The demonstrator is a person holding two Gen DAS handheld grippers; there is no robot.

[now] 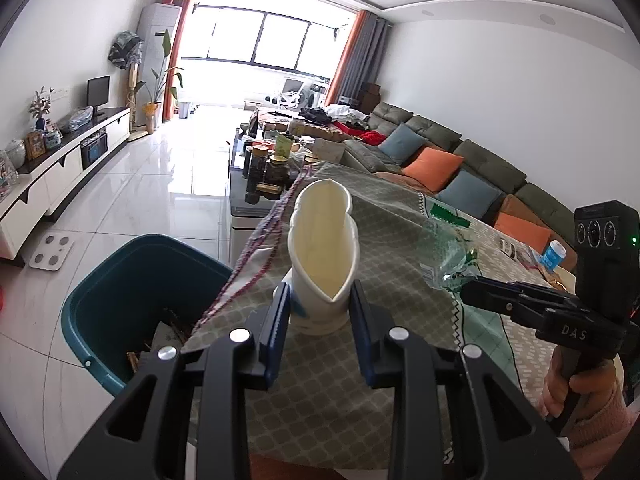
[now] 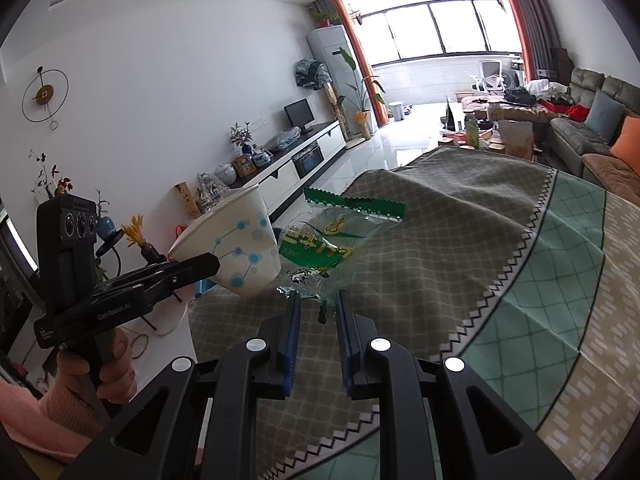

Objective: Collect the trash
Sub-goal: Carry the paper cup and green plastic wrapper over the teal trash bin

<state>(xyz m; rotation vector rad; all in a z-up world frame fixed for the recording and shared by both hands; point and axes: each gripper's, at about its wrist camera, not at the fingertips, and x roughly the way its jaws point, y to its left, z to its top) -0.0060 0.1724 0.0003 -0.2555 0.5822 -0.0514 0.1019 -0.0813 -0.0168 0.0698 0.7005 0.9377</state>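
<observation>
The tabletop [image 1: 340, 420] is covered by a patterned cloth [image 2: 460, 240], grey-green with a small lattice in the middle and a zigzag border around it. Beyond the zigzag border the cloth is light green, then beige. On the far side of the cloth from the teal bin [image 1: 120, 280] lie a small blue-capped bottle [image 1: 554, 254] and some papers [image 1: 516, 252]. The bin stands on the white tiled floor [image 1: 132, 200], touching the hanging edge of the cloth.

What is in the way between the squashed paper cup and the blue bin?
Nothing visible. The left gripper holds the paper cup above the tablecloth's edge, and the open teal bin sits on the floor just beside and below it, with only air between them.
</observation>
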